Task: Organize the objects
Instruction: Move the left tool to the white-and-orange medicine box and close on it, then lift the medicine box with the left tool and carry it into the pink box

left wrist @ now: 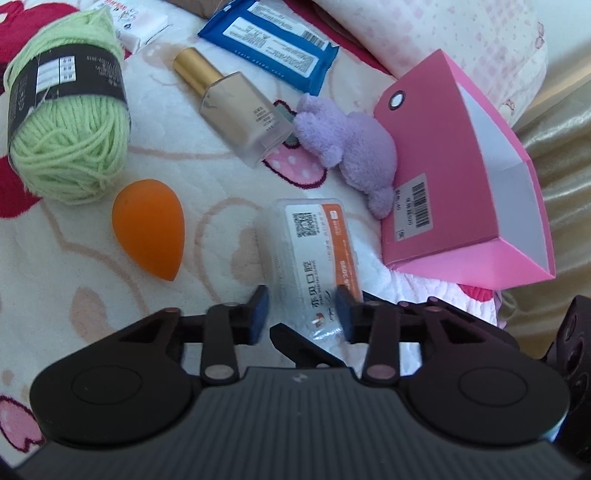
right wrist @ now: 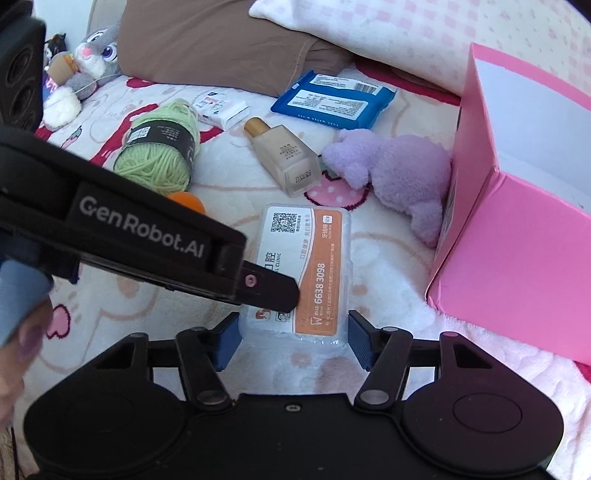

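A clear plastic floss case (left wrist: 317,254) with an orange and white label lies on the patterned blanket, also in the right wrist view (right wrist: 314,266). My left gripper (left wrist: 304,314) is open, its blue pads on either side of the case's near end. My right gripper (right wrist: 293,338) is open around the same end, pads close to its sides. An open pink box (left wrist: 465,177) stands to the right, also in the right wrist view (right wrist: 517,229). A purple plush (left wrist: 351,144), a foundation bottle (left wrist: 236,107), an orange sponge (left wrist: 147,227) and green yarn (left wrist: 66,114) lie around.
A blue wipes pack (left wrist: 273,40) and a small white packet (left wrist: 136,22) lie farther back. A brown pillow (right wrist: 221,40), a pink-checked pillow (right wrist: 388,33) and a grey bunny toy (right wrist: 88,55) border the far side. The left gripper's body (right wrist: 129,229) crosses the right wrist view.
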`<state>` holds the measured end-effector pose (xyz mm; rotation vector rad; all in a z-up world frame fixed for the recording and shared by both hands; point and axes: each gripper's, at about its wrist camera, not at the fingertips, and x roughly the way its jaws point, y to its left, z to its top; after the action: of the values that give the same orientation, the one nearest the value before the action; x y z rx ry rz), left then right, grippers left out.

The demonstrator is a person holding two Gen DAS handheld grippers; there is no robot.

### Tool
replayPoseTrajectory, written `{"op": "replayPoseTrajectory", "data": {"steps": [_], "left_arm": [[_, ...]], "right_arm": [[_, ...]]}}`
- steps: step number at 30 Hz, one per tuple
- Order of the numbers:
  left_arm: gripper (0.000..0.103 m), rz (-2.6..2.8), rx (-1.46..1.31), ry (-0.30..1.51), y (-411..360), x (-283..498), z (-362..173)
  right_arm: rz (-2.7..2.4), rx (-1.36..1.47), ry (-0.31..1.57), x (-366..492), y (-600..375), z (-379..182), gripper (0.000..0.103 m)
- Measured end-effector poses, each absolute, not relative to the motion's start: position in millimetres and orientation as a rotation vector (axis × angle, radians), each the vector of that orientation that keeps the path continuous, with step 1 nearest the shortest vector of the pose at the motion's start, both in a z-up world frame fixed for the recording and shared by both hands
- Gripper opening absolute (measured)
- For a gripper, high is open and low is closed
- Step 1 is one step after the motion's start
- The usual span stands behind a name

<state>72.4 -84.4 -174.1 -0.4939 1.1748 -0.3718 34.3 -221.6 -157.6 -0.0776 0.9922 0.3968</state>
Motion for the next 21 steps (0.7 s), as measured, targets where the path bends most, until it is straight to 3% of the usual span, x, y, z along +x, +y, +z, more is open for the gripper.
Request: {"op": "replayPoseTrajectory", "data": {"steps": [6,21], "left_arm": [[0.036,-0.380,-0.456,1.139,-89.4,58.1,-155.1],[0.035,-0.548,-0.378,1.003,-135.5,28.3,-30.3]], "right_arm": [[0.382,-0.057,0.953,26.0,-221.3,-153.9,0.065],[0.298,-0.020,0.757,-27.3,-277.1,-41.7,0.065]]}}
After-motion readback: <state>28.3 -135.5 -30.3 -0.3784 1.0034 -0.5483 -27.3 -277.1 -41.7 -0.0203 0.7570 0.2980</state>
